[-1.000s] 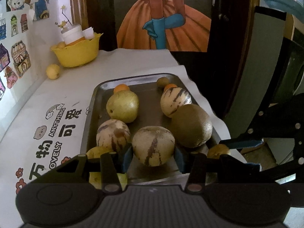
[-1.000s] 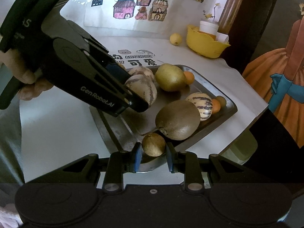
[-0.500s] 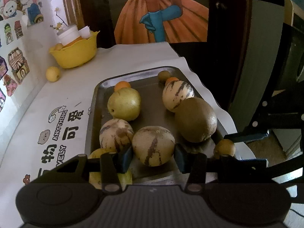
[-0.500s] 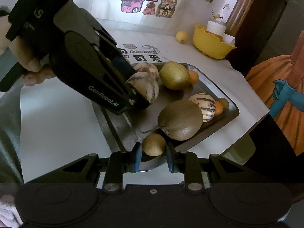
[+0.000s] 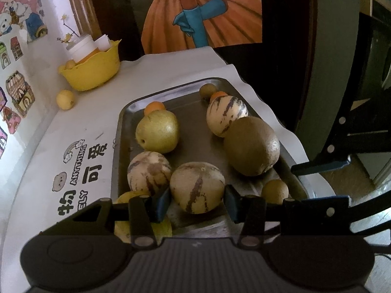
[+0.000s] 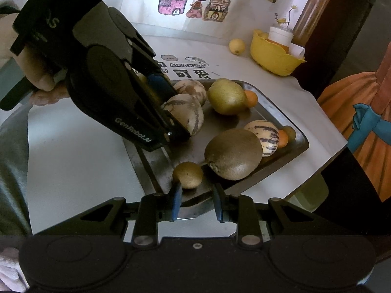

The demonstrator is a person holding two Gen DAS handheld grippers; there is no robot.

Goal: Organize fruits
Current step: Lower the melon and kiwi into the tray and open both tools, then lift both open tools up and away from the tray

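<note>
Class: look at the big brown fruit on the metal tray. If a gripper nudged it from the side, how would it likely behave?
The big brown fruit is egg-shaped and lies on its side, so it would probably roll or wobble rather than slide. The tray looks smooth, giving little grip. It touches a striped melon, which it would likely shove along.

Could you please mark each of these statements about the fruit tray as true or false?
1. The yellow bowl stands on the tray. False: it stands on the table beyond the tray, near the wall.
2. A striped melon sits between the fingers of the left gripper. True.
3. The tray area shows three striped melons in all. True: two more lie there.
4. The big brown fruit rests against the yellow-green fruit. False: they lie apart on opposite sides of the tray.
</note>
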